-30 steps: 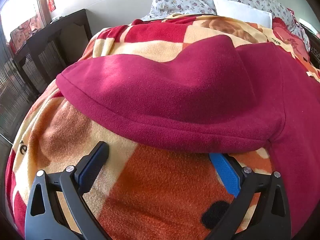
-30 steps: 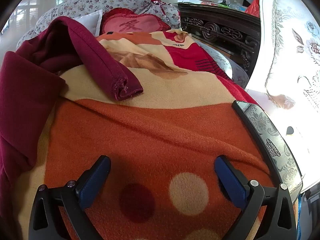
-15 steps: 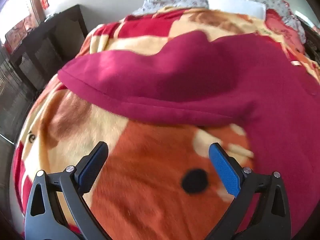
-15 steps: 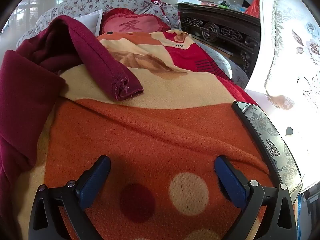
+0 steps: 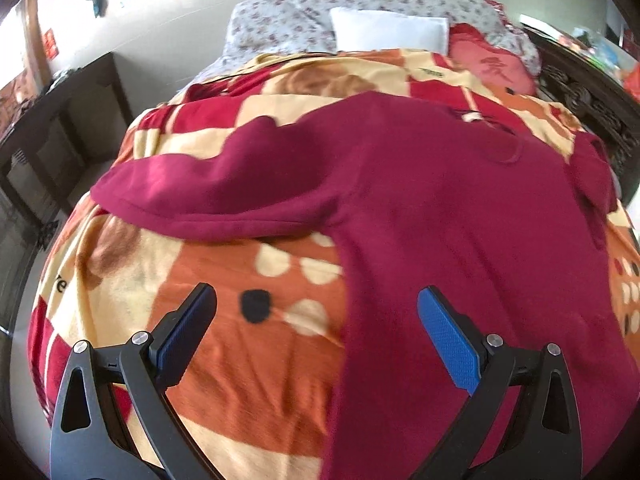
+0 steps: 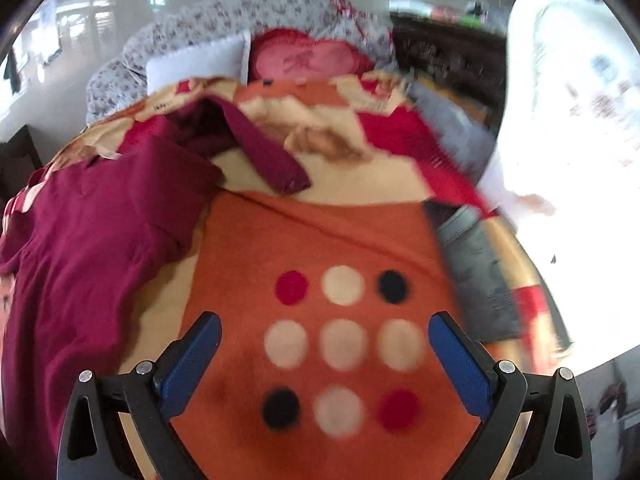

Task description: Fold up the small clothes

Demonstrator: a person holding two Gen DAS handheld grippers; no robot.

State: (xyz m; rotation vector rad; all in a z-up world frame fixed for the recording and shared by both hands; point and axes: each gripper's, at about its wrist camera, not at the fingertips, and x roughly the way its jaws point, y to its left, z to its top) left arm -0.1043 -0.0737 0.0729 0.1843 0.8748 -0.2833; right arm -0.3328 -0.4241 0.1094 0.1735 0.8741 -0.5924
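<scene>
**Both grippers wide open above a spread maroon top**

The top (image 5: 460, 208) lies on the blanket (image 5: 248, 360) that covers the bed. In the left wrist view its body runs from the near edge of the bed up toward the pillows, and one sleeve (image 5: 224, 192) stretches out flat toward the left edge. Its neckline points at the far end, with a pale label just showing there.

The left gripper (image 5: 316, 320) hangs over the near part of the bed, jaws spread wide with nothing between them. Its right blue pad (image 5: 448, 336) sits over the maroon cloth; its left one is over the orange patch of the blanket. Whether either pad touches the fabric cannot be told.

The right wrist view is blurred. The right gripper (image 6: 324, 364) is likewise fully spread and holds nothing. It is over an orange square of the blanket (image 6: 340, 240) printed with a grid of dots, with the top (image 6: 92, 240) off to its left. The other sleeve (image 6: 268, 152) lies bent over the blanket, its cuff resting near the middle of the bed, clear of the gripper.

A dark flat phone-like slab (image 6: 476, 272) lies near the right edge of the bed. At the far end are a white pillow (image 5: 390, 32), a floral one (image 5: 280, 20) and a pink-red cushion (image 6: 308, 60).
</scene>
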